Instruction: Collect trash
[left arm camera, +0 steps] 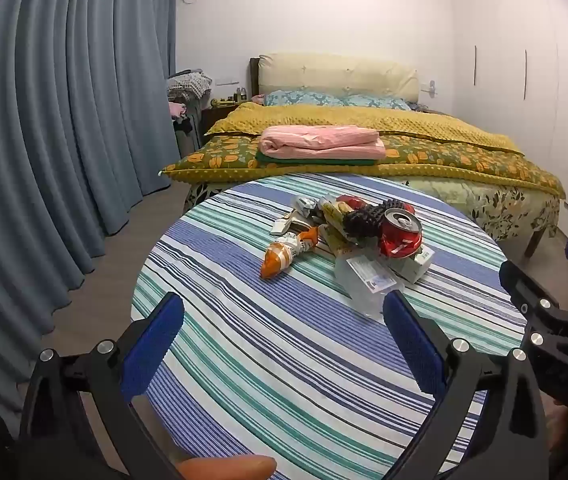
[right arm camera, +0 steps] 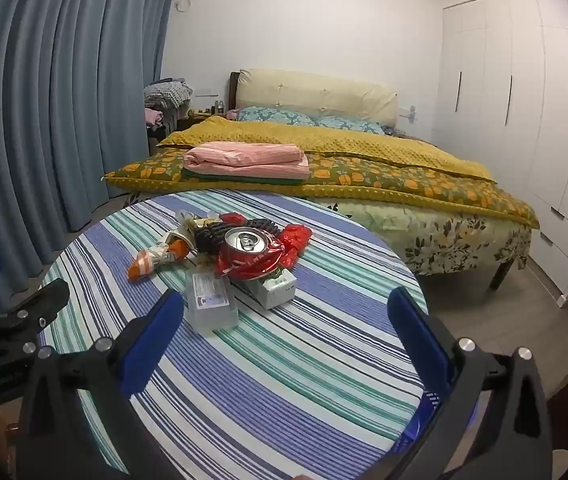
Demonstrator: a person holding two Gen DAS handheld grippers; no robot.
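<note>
Two grippers are hovering over a round table (left arm camera: 244, 360) that is wearing a blue, green and white striped cloth; the left gripper (left arm camera: 284, 344) is holding its blue-padded fingers spread wide with nothing between them, and the right gripper (right arm camera: 286, 340) is likewise standing wide apart and gripping nothing. Sitting toward the far side of the table is a small heap of trash; a crushed red can (right arm camera: 250, 254) is lying on top of a white and green carton (right arm camera: 278, 286), with a red wrapper (right arm camera: 296, 240) just behind it and a dark knobbly item (left arm camera: 364, 216) touching the can's far side; a clear plastic packet with a printed label (right arm camera: 212, 300) is lying nearest the right gripper, just beside the carton; an orange and white wrapper (left arm camera: 284, 254) is trailing out to the left of the heap, and crumpled yellowish and silver wrappers (left arm camera: 324, 208) are lying at the back. Beyond the table a bed (right arm camera: 424, 240) is carrying a yellow quilt and a folded pink blanket (left arm camera: 322, 142); blue curtains (left arm camera: 64, 120) are hanging on the left and white wardrobes (right arm camera: 524, 100) are standing on the right.
</note>
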